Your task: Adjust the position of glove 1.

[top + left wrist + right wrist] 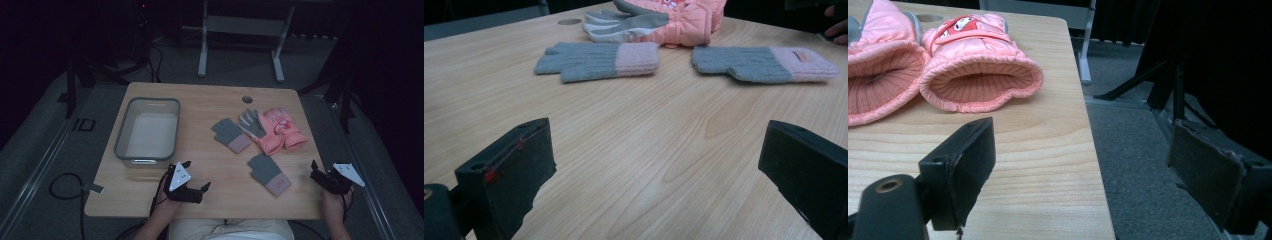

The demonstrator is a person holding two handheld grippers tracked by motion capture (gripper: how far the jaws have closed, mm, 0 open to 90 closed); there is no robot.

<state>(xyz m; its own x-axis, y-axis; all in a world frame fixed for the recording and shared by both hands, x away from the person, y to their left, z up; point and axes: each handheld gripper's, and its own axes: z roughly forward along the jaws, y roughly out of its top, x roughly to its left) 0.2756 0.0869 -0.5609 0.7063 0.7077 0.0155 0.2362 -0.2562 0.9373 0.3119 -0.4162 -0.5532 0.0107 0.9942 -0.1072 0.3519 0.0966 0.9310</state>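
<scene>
Two knit gloves, grey with pink cuffs, lie flat on the wooden table: one [231, 134] [599, 61] mid-table, the other [268, 172] [764, 64] nearer the front. A pair of padded pink gloves [272, 129] [684, 22] [980, 70] lies behind them, cuffs toward the right front. My left gripper [196, 175] [659, 165] hovers low over bare wood near the front edge, open and pointing at the gloves. My right gripper [322, 175] [1093, 165] is open at the table's front right corner, straddling the right edge, with nothing between its jaws.
A grey plastic bin [120, 135] with nothing in it stands on the left part of the table [210, 165]. A round cable hole [247, 99] sits near the back edge. Beyond the right edge [1093, 150] is grey floor, and a metal stand's legs [202, 60] are behind the table.
</scene>
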